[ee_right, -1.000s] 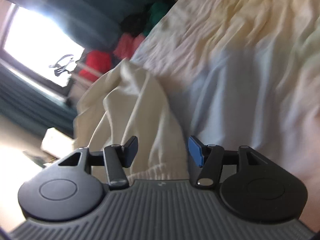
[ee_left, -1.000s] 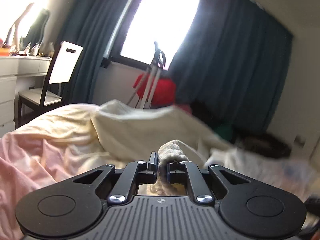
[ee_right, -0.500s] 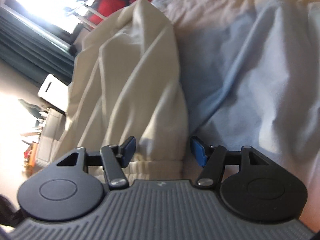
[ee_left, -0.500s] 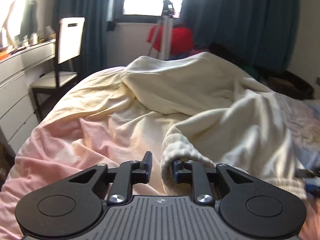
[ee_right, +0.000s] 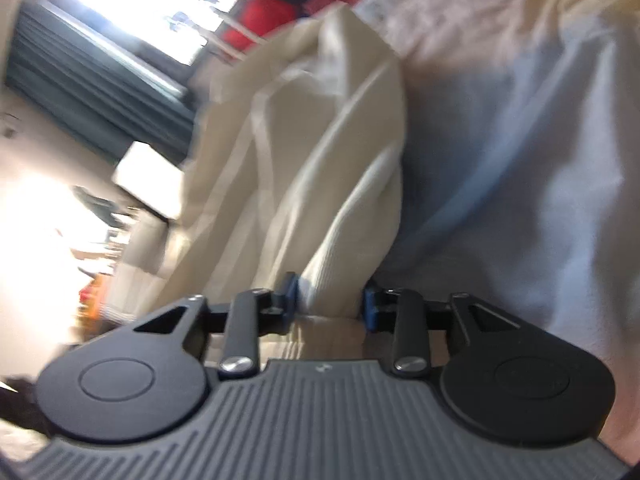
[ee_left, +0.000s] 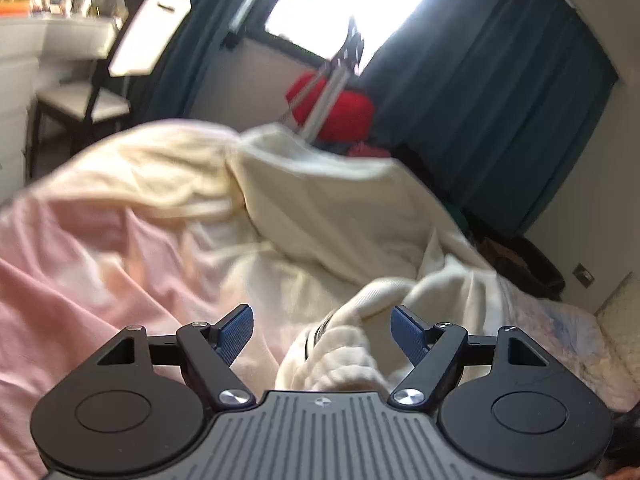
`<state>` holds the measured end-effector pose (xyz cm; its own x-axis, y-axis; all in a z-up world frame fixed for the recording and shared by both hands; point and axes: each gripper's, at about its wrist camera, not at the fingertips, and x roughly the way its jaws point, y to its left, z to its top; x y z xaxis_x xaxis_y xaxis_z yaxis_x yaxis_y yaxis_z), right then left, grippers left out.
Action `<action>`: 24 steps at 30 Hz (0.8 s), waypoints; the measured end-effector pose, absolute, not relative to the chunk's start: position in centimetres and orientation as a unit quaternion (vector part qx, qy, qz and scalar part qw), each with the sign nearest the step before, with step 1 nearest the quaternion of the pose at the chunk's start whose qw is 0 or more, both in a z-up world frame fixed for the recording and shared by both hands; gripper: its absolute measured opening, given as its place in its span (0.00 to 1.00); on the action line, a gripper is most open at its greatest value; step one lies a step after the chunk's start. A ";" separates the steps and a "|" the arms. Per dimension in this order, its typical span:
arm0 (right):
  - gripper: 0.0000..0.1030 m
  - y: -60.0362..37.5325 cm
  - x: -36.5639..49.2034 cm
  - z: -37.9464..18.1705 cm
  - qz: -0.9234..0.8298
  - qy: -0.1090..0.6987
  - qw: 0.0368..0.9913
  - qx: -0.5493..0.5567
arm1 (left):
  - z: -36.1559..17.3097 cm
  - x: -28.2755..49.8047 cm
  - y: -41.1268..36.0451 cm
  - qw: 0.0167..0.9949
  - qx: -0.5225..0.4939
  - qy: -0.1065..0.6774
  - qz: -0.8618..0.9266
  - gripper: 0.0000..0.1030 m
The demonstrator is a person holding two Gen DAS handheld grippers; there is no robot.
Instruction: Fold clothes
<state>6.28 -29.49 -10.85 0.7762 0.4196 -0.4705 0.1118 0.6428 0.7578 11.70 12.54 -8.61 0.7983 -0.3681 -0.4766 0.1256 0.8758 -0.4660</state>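
Observation:
A cream sweatshirt (ee_left: 340, 208) lies rumpled on the bed, stretching toward the window. Its ribbed cuff (ee_left: 340, 360) bunches just in front of my left gripper (ee_left: 322, 330), which is open, with the cuff lying loose between the blue pads. In the right wrist view the same cream sweatshirt (ee_right: 304, 152) runs away from me. My right gripper (ee_right: 330, 304) is closed on a fold of its ribbed cloth, the pads pressing both sides.
The bed has a pink sheet (ee_left: 72, 280) at left and a pale blue sheet (ee_right: 520, 140) at right. A white chair (ee_left: 120, 60) and desk stand left. A red bag (ee_left: 340, 108) and tripod stand under the window, with dark curtains (ee_left: 500, 80) behind.
My left gripper has opened and let go of the cuff, which now lies loose. My right gripper has closed from open onto the sweatshirt's cloth. Both views have tilted.

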 end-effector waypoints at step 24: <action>0.09 -19.4 5.7 -10.0 0.186 0.348 0.814 0.426 | -1.3 15.4 16.0 0.945 -0.266 0.187 -0.035 0.13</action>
<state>5.67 -19.36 -10.04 0.6880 0.6001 -0.4081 -0.0065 0.5674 0.8234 15.37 16.00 -1.32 0.9277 -0.1647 -0.3350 -0.0342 0.8561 -0.5157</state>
